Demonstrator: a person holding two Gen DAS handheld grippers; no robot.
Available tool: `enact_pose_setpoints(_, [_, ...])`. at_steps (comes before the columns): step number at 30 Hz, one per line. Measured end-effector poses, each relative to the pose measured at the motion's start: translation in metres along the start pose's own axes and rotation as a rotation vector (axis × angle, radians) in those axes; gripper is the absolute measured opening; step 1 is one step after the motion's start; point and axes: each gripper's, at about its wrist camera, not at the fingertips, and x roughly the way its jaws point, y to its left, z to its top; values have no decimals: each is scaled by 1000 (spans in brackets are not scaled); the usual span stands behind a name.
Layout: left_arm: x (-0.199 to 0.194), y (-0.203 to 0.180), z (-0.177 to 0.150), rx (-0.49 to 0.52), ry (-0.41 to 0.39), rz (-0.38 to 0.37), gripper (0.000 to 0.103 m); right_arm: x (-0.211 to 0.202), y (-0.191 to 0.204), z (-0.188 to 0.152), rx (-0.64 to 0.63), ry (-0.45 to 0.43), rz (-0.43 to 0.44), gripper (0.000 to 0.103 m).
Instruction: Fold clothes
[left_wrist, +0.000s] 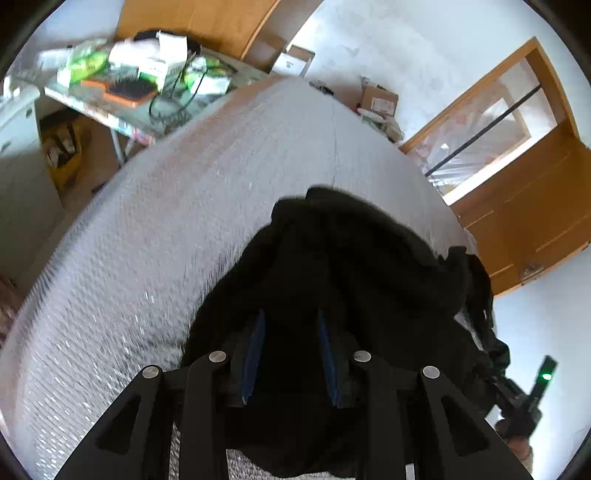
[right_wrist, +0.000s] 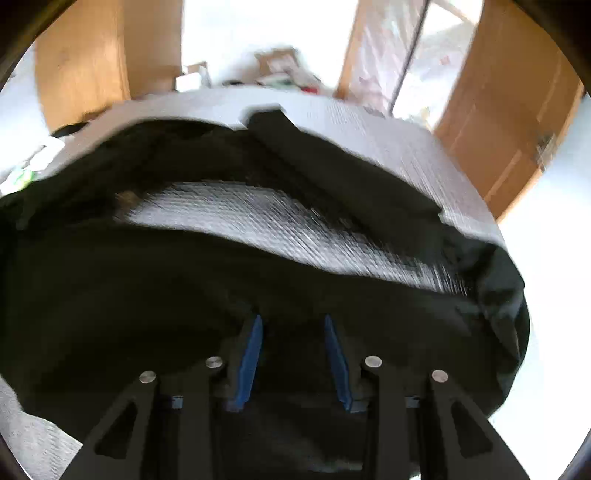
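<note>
while the black garment (left_wrist: 332, 266) lies bunched under them, left gripper (left_wrist: 291, 314) and right gripper (right_wrist: 293, 317) gape wide.

Bright daylight is washing over a white wall (left_wrist: 406, 44) and pale floor (left_wrist: 546, 325). An orange-brown wooden door (left_wrist: 535, 206) is standing beside a cluttered glass-topped side table (left_wrist: 110, 114), with brown cardboard boxes (left_wrist: 378, 99) sitting against the wall.

Left wrist view: looks forward along own fingers, tilted down, close over black garment (left_wrist: 332, 266) on white textured surface (left_wrist: 147, 240); cluttered desk (left_wrist: 140, 85) upper left, wooden door (left_wrist: 524, 206) right. Right wrist view: same forward-down angle, very close, blurred. Shared: garment (right_wrist: 258, 302), surface (right_wrist: 388, 140), door (right_wrist: 509, 110).
</note>
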Motion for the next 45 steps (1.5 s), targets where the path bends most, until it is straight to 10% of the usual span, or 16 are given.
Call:
enact_pose_setpoints(7, [-9,-32,24,111,-86,6,29,-5,34,63,-58,-170,139,37])
enact_pose_setpoints(17, [35,-64,42,224,3,76,29,83,63,135,-104,-27,278,50])
enact_pose_setpoints(25, [56,-56,56,207,44,181,31,114,71,138,-135,58,252,48])
enact_pose_setpoints(30, [62,-49,64,147,37,157,31,109,76,138,-206,34,231,12])
enact_pose_setpoints(45, [83,-57,75,49,59,24,32,107,-2,139,-89,48,45,10])
